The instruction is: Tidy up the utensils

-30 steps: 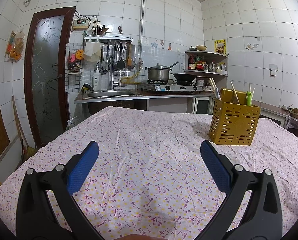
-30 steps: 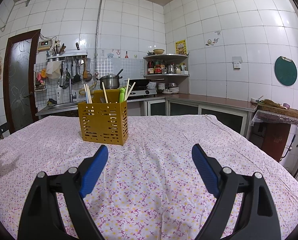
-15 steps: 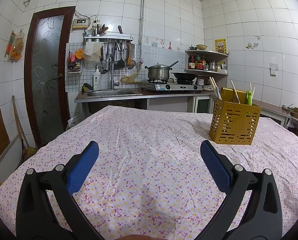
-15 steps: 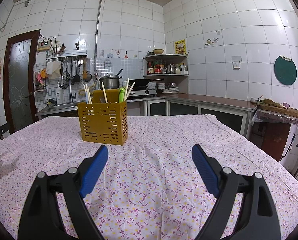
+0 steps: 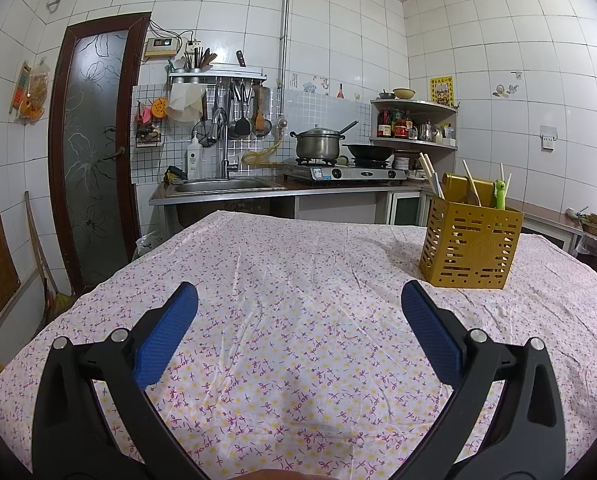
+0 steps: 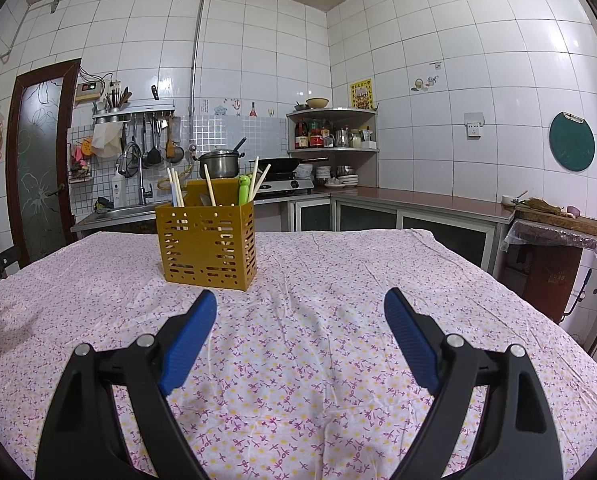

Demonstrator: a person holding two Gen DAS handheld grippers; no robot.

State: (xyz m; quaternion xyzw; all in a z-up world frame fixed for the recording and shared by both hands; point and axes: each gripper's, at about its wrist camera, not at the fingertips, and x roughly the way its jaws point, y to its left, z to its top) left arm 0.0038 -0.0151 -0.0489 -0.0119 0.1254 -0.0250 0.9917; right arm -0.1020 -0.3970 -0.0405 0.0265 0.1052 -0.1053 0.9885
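Note:
A yellow slotted utensil holder stands upright on the flowered tablecloth, far right in the left wrist view and left of centre in the right wrist view. It holds several chopsticks, a spoon and a green utensil. My left gripper is open and empty, low over the cloth, with the holder ahead to its right. My right gripper is open and empty, with the holder just ahead to its left.
Behind the table runs a kitchen counter with a sink, a gas stove with a pot and a wok, and a corner shelf. A chopping block stands to the right. A door is at the left.

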